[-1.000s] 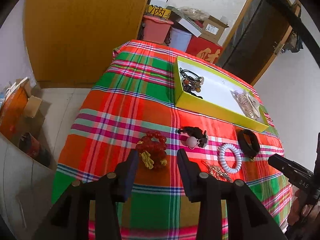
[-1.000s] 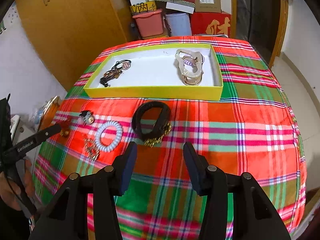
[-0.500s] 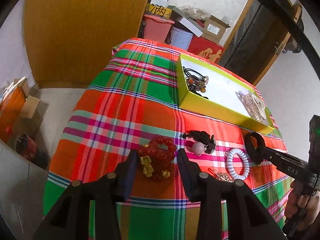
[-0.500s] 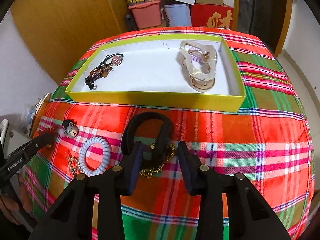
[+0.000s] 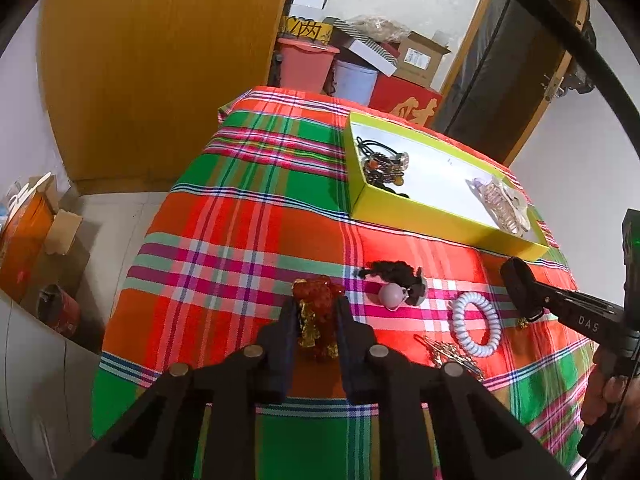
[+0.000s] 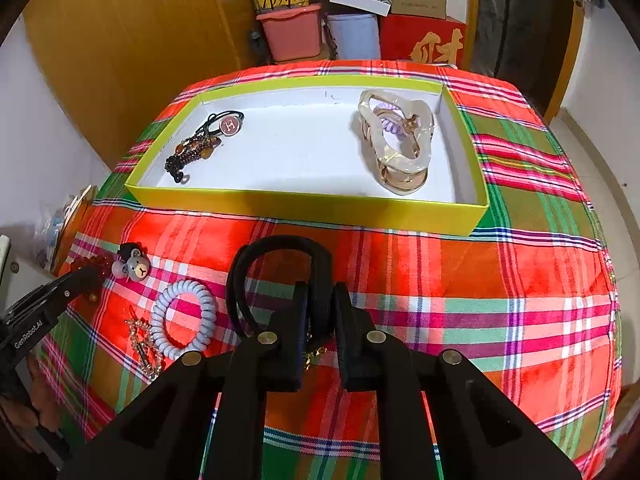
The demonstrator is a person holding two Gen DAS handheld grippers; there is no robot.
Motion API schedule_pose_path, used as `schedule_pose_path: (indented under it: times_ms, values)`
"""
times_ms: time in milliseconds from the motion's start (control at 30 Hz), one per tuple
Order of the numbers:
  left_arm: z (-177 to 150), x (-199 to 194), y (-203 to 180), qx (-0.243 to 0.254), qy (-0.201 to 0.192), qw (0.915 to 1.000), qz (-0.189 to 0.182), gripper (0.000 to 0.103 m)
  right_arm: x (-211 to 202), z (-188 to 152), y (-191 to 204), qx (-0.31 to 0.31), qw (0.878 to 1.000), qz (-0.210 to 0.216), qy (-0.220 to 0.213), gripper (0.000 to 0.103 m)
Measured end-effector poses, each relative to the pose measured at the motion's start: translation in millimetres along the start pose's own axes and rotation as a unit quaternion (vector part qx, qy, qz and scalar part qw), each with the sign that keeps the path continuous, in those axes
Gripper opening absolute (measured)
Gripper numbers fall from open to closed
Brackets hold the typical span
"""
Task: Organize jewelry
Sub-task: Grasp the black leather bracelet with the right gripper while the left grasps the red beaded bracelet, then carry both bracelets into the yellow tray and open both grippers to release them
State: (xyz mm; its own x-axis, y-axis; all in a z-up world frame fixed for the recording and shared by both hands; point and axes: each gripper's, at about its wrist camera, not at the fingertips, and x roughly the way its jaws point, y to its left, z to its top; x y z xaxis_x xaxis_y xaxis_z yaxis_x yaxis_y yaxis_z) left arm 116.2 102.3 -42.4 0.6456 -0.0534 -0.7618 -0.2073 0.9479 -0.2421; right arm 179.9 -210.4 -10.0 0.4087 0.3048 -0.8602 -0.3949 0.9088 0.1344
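Near the front edge of the table (image 6: 500, 264), the left gripper (image 5: 318, 322) is closing on the red bead bracelet (image 5: 318, 300) and the right gripper (image 6: 319, 312) on the black band (image 6: 276, 252), whose gold chain may snag when lifted.

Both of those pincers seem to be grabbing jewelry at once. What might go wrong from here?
Left gripper: its fingers are closing on a bunched red bead bracelet; beads could squirt out or its gold charm snag.

Right gripper: its fingers are closing on one side of the black bangle, so it may swing, and its gold chain could drag the cloth or catch the yellow box.
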Motion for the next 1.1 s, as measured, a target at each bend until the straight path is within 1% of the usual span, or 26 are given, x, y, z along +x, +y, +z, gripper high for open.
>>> schedule_pose_path:
  times_ms: [167, 433, 700, 933, 1100]
  values:
    - [-1.3, -10.3, -6.3, 0.011, -0.009, 0.9999, -0.006, 0.018, -12.6, -1.8, -0.1, -0.002, 1.0, 0.002, -0.012, 0.012]
    - [-0.3, -38.0, -18.3, 0.022, -0.025, 0.9992, -0.023, 0.018, -38.4, -7.2, -2.7, 0.005, 1.0, 0.005, -0.03, 0.012]
    - [3.7, -64.2, -41.7, 0.038, -0.04, 0.9976, -0.041, 0.018, -66.6, -16.2, -8.9, 0.013, 0.999, 0.004, -0.047, 0.012]
    - [10.8, -74.4, -61.0, 0.054, -0.048, 0.9959, -0.053, 0.018, -82.8, -18.2, -17.1, 0.02, 0.998, 0.002, -0.06, 0.012]
    - [20.5, -71.5, -69.5, 0.063, -0.05, 0.995, -0.059, 0.019, -86.9, -14.6, -21.0, 0.021, 0.998, 0.002, -0.066, 0.012]
